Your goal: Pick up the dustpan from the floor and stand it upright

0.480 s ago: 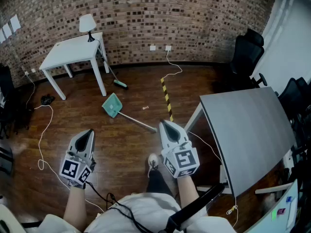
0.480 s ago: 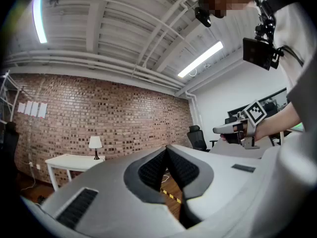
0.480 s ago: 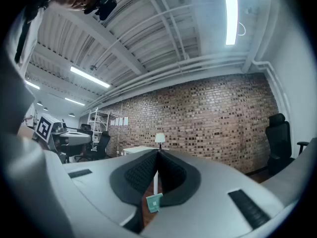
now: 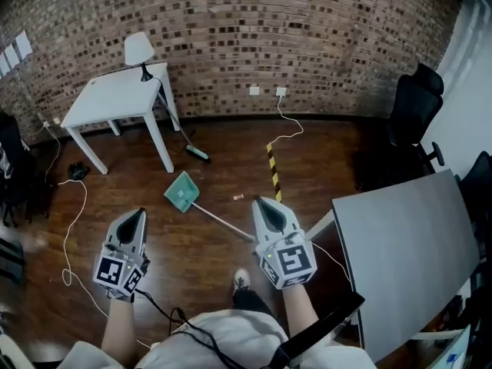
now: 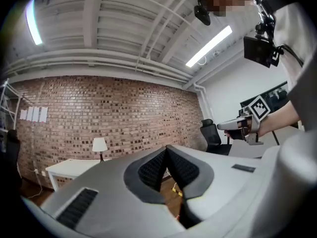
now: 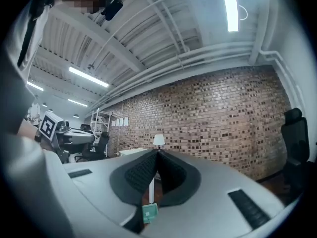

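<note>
A teal dustpan [image 4: 182, 191] lies flat on the wooden floor, its long thin handle [image 4: 223, 222] running toward my right gripper. My right gripper [image 4: 264, 203] hovers level above the handle's near end, shut and holding nothing. The handle's tip is hidden behind it. Between its jaws in the right gripper view the dustpan [image 6: 149, 213] shows low down, below the meeting tips of the right gripper [image 6: 157, 151]. My left gripper [image 4: 135, 214] is held to the left, apart from the dustpan, also shut and empty. In its own view the left gripper [image 5: 166, 148] faces the brick wall.
A white table [image 4: 115, 98] with a lamp [image 4: 138, 50] stands at the back left, a broom [image 4: 196, 154] leaning against it. A grey table [image 4: 415, 244] fills the right. A black chair [image 4: 411, 114], yellow-black floor tape [image 4: 272, 167] and loose cables [image 4: 73, 221] are about.
The head view has swung and moved forward: the dustpan now sits lower and nearer, and the grey table has slid right. Both grippers keep their pose, shut.
</note>
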